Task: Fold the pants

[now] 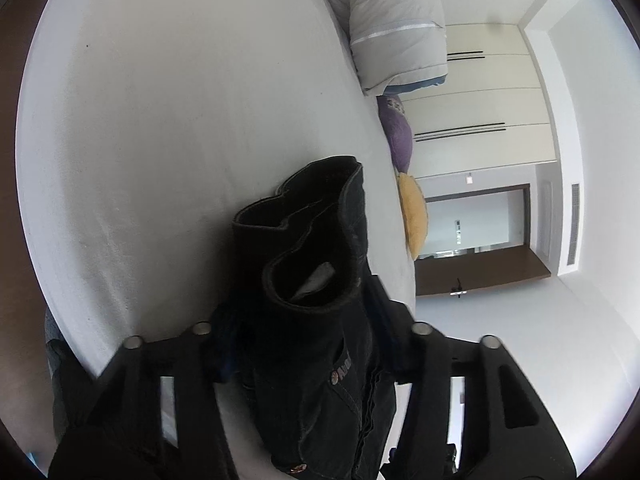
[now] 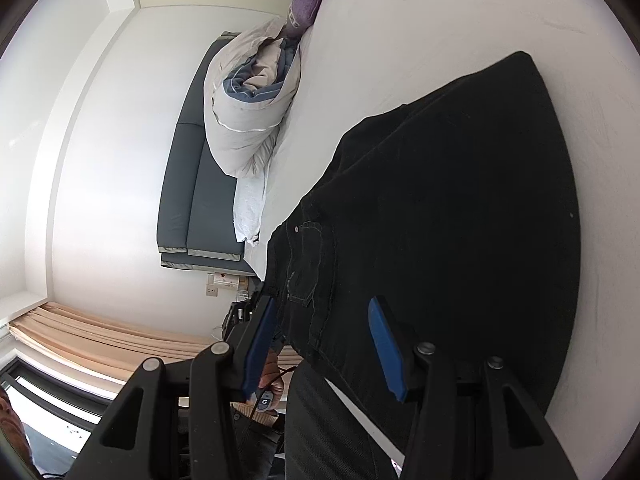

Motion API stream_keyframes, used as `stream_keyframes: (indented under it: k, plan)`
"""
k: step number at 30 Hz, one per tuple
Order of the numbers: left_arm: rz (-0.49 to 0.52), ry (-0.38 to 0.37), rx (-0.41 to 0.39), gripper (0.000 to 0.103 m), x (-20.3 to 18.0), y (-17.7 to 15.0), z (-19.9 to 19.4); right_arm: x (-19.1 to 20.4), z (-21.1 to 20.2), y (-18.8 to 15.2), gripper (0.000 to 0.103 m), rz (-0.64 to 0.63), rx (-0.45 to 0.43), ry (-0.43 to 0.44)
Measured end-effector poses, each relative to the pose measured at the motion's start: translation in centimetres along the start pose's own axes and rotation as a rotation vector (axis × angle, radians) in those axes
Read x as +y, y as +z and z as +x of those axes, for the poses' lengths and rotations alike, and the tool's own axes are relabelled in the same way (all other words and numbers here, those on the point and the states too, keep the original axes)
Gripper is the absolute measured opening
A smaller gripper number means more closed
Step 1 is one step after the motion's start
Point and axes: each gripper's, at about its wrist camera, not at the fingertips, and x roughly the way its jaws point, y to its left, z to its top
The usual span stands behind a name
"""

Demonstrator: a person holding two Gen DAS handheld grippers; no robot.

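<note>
In the left wrist view, the left tool (image 1: 308, 344) is clenched on the black pants (image 1: 316, 312). The bunched waist fills the gap between its fingers, and the cloth hides both fingertips. Two open hems stand up toward 12 o'clock. Behind the pants lies the white bed (image 1: 180, 120). A rolled duvet (image 1: 396, 28) sits at 1 o'clock. A purple cushion (image 1: 400, 136) and a yellow cushion (image 1: 414, 216) lie along the bed's edge at 3 o'clock.

In the right wrist view, the right tool (image 2: 320, 344) grasps the pants (image 2: 440, 220) at their lower edge; the cloth passes between its blue pads (image 2: 384, 344). From there the pants spread flat over the bed (image 2: 440, 20) toward 1 o'clock. The duvet (image 2: 248, 120) lies at 10 o'clock, against a grey headboard (image 2: 188, 184). A hand (image 2: 272, 384) shows at 6 o'clock, below the tool.
</note>
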Motion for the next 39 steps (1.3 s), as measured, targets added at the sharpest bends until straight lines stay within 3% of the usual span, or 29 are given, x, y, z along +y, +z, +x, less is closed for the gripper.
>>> stream_keyframes:
  k: [1,7,12,15,19,21,22,27,29,30,33,39]
  plan:
    - [-0.004,0.012,0.004,0.031,0.3,-0.1,-0.1,-0.1,0.2,0.1,0.053,0.001,0.002,-0.001]
    - [-0.014,0.025,-0.01,0.02,0.6,-0.4,0.0,-1.3,2.0,0.7,0.052,0.009,0.034,-0.073]
    - [0.047,0.066,-0.044,0.015,-1.2,-0.9,-0.2,-2.1,3.2,0.8,0.029,0.017,0.067,-0.165]
    - [0.173,0.107,-0.058,0.014,-4.9,-1.9,-0.7,-2.8,3.3,0.8,0.012,0.033,0.074,-0.209]
    - [0.46,0.143,-0.042,0.014,-13.4,-5.2,0.4,-3.4,3.5,0.8,0.01,0.043,0.056,-0.21]
    - [0.654,0.149,0.0,0.014,-18.4,-9.0,1.9,-3.6,3.3,0.8,0.011,0.038,0.054,-0.201]
    - [0.739,0.145,0.028,0.014,-20.4,-11.1,2.7,-3.6,3.1,0.8,0.012,0.043,0.054,-0.188]
    - [1.096,0.114,0.198,0.014,-25.4,-23.7,7.5,-3.3,-1.9,1.6,0.075,0.104,-0.098,-0.035]
    - [1.219,0.149,0.275,0.014,-25.1,-28.3,9.7,-3.0,-3.9,2.1,0.086,0.094,-0.132,-0.039]
    - [1.291,0.186,0.313,0.014,-24.4,-31.0,11.1,-3.0,-4.7,2.3,0.087,0.094,-0.14,-0.041]
    - [1.393,0.264,0.348,0.014,-23.2,-34.9,13.0,-3.5,-6.3,2.6,0.087,0.105,-0.128,-0.031]
    - [1.544,0.346,0.283,0.014,-23.4,-37.1,14.2,-3.9,-4.5,2.6,0.087,0.091,-0.034,-0.087]
